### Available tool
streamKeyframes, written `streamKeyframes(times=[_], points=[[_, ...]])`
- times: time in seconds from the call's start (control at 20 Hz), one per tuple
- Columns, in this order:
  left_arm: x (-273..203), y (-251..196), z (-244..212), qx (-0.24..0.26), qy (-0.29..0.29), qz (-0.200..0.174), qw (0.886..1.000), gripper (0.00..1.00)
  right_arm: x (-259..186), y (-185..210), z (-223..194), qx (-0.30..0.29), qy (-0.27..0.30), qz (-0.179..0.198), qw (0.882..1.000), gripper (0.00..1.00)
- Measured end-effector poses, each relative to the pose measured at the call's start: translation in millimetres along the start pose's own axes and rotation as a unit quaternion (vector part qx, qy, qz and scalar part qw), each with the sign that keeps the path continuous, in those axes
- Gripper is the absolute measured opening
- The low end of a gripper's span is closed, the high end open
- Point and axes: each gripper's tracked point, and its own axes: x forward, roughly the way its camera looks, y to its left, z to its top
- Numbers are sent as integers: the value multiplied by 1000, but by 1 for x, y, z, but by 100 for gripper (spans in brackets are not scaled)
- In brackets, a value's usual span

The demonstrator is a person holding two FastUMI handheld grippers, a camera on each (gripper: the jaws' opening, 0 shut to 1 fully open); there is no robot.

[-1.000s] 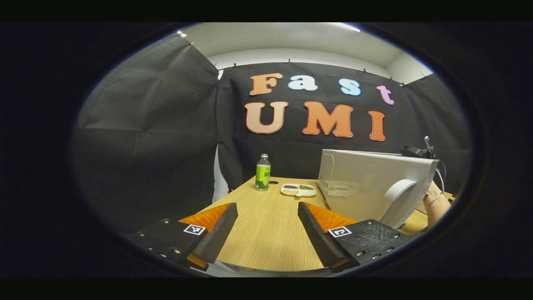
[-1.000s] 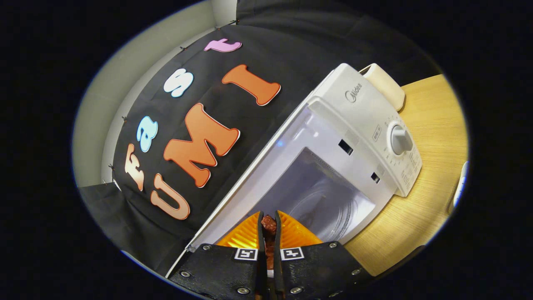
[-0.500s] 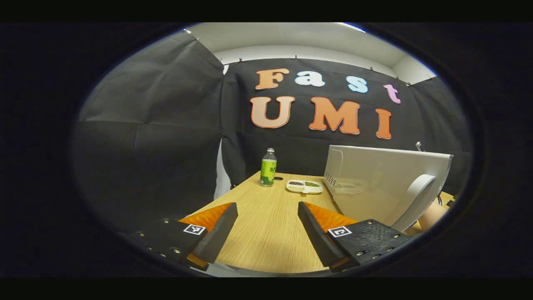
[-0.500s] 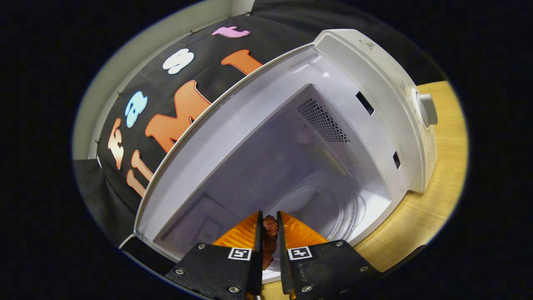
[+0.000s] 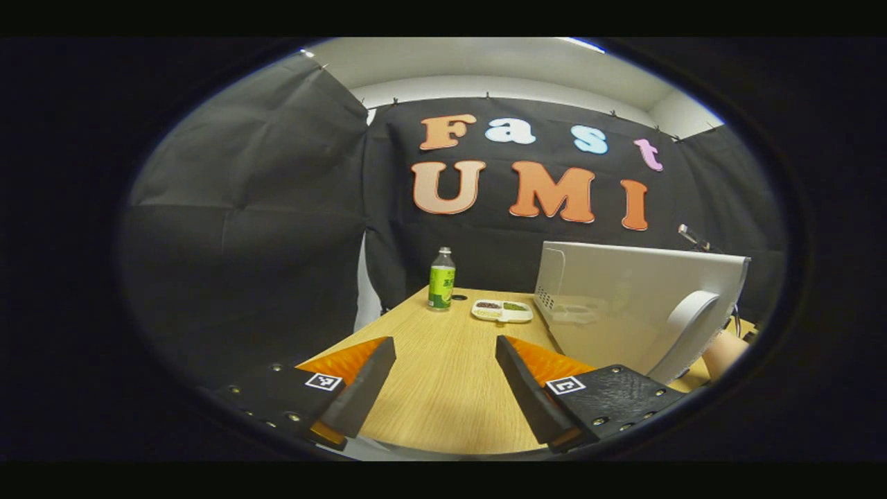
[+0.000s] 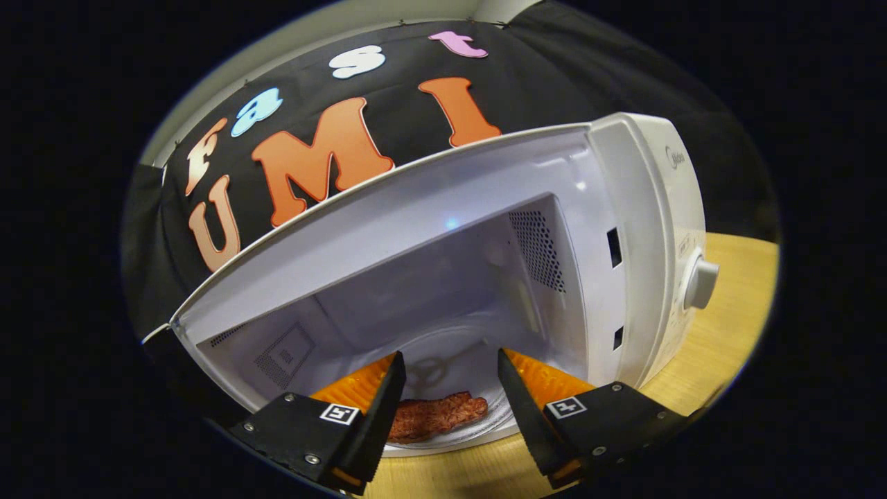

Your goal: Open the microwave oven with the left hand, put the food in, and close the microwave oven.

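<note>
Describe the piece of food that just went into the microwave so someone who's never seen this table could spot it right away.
Find the white microwave standing open on the wooden table. On the glass turntable inside, near the front edge, lies the food: a flat, reddish-brown, rough-textured strip between the open right gripper's fingers, touching neither. It is the only dark thing in the pale cavity.

Food in the microwave, door swung open.
I see the food (image 6: 435,416) on the microwave (image 6: 624,229) turntable, lower centre; bottle (image 5: 441,279) and tray (image 5: 502,310) left of the door (image 5: 637,305), mid-frame on the desk (image 5: 443,388).
</note>
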Motion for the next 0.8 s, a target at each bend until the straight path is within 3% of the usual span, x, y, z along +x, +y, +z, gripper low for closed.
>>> streamKeyframes(times=[0.15,0.55,0.8], points=[[0,-8,0,6,1,-4,1000,90,-21,-4,15,-40,-4,15,999,95],[3,-19,-8,5,7,-1,1000,90,-90,-21,62,-118,3,58,991,94],[12,-31,-17,-12,6,-13,1000,90,-136,-38,115,-140,-6,85,986,95]])
